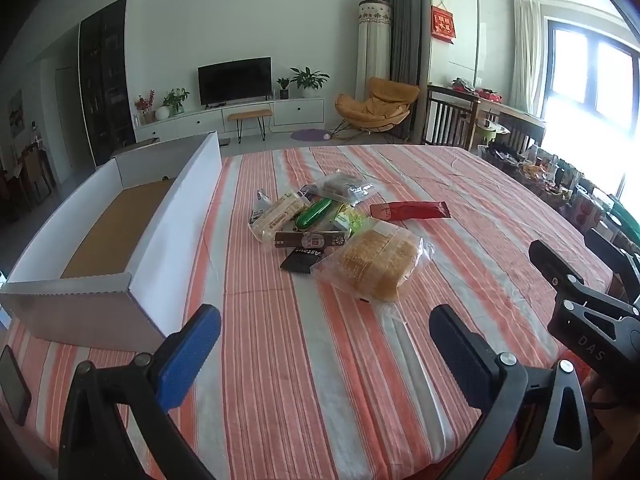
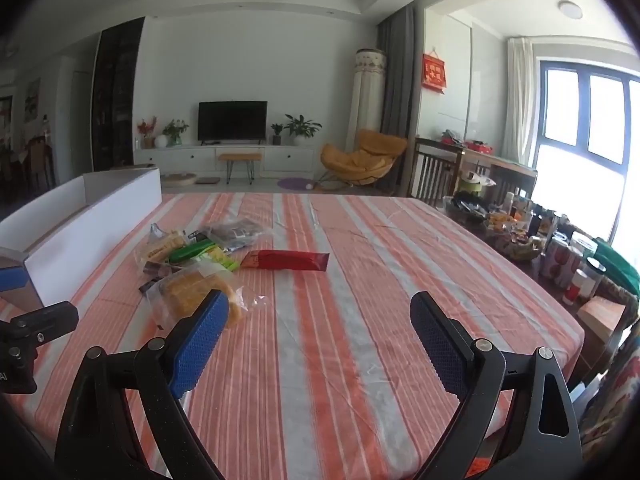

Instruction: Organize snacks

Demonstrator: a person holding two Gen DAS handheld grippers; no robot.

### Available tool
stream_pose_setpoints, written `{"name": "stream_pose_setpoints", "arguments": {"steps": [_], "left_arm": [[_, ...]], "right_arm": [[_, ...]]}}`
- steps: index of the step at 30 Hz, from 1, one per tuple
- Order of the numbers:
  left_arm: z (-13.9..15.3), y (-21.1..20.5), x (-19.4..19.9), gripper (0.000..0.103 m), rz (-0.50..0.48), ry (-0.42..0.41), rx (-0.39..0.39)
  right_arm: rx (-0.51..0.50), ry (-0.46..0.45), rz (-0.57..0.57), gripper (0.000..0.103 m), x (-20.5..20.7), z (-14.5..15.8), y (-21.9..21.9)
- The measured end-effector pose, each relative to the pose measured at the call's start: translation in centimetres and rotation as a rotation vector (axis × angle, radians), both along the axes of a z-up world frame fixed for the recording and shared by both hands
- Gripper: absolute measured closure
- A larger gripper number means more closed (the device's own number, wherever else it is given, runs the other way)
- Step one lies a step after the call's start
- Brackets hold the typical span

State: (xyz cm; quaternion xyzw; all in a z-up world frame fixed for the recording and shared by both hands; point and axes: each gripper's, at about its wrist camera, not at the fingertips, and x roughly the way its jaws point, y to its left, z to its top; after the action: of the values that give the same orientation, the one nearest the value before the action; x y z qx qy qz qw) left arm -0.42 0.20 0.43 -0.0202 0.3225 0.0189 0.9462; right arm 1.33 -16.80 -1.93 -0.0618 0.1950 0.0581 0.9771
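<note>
A pile of snacks lies mid-table: a clear bag of bread (image 1: 374, 266) nearest, a red packet (image 1: 409, 211) to the right, a green packet (image 1: 314, 213), a pale cracker pack (image 1: 276, 214) and a brown bar (image 1: 310, 239). A white cardboard box (image 1: 176, 232) with a brown floor stands open at the left. My left gripper (image 1: 324, 354) hovers open over bare cloth short of the bread. My right gripper (image 2: 320, 344) is open too, with nothing between its fingers; the bread bag (image 2: 192, 290) shows just past its left finger and the red packet (image 2: 288, 260) lies ahead.
The table wears an orange and white striped cloth (image 1: 304, 360). A dark phone (image 1: 14, 384) lies at its near left corner. Baskets and jars of goods (image 2: 532, 236) crowd a side table at the right. The white box (image 2: 88, 236) edges the left of the right wrist view.
</note>
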Motion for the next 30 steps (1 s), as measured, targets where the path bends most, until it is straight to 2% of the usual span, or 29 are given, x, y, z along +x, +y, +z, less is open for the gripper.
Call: {"name": "stream_pose_setpoints", "arguments": {"steps": [30], "left_arm": [[-0.73,0.00,0.15,0.000,0.008,0.009,0.000]], "right_arm": [[0.005,-0.004,-0.001,0.009,-0.07,-0.14,0.14]]}}
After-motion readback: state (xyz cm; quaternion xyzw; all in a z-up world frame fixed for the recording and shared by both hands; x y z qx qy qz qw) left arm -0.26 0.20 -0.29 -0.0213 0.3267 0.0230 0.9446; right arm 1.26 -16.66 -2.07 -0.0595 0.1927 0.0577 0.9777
